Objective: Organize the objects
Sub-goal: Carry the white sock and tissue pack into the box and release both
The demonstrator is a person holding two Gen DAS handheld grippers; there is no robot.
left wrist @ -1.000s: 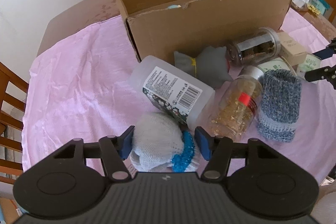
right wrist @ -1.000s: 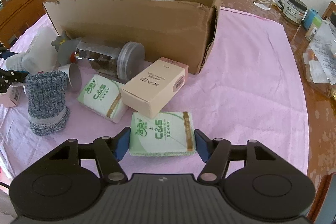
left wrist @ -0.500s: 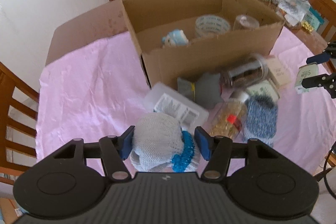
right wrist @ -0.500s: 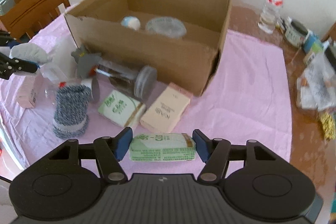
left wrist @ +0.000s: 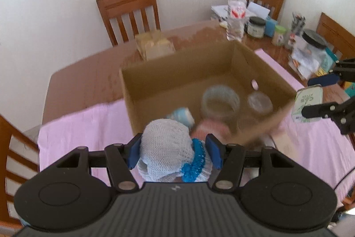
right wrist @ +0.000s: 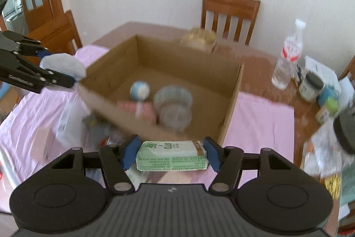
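Observation:
My left gripper (left wrist: 174, 153) is shut on a white knitted hat with blue beads (left wrist: 166, 148), held above the near left corner of the open cardboard box (left wrist: 177, 74). My right gripper (right wrist: 169, 153) is shut on a green tissue pack (right wrist: 172, 156), held above the box's near right corner (right wrist: 224, 126). In the box lie a clear round container (left wrist: 219, 101), a smaller clear lid (left wrist: 259, 102), a blue-white ball (right wrist: 139, 90) and a pink-red item (right wrist: 135, 109). Each gripper shows in the other's view: the right gripper (left wrist: 310, 94), the left gripper (right wrist: 60, 74).
A pink cloth (left wrist: 84, 123) covers the brown table (left wrist: 88, 66). A water bottle (right wrist: 288, 57), jars and clutter (right wrist: 310, 86) stand at the table's right end. A tan bag (left wrist: 154, 44) sits behind the box. Wooden chairs (left wrist: 131, 12) ring the table. Blurred items (right wrist: 66, 121) lie left of the box.
Both grippers have risen and moved forward toward the box with their loads, so the box interior now shows from above. The loose items on the cloth have dropped below the view.

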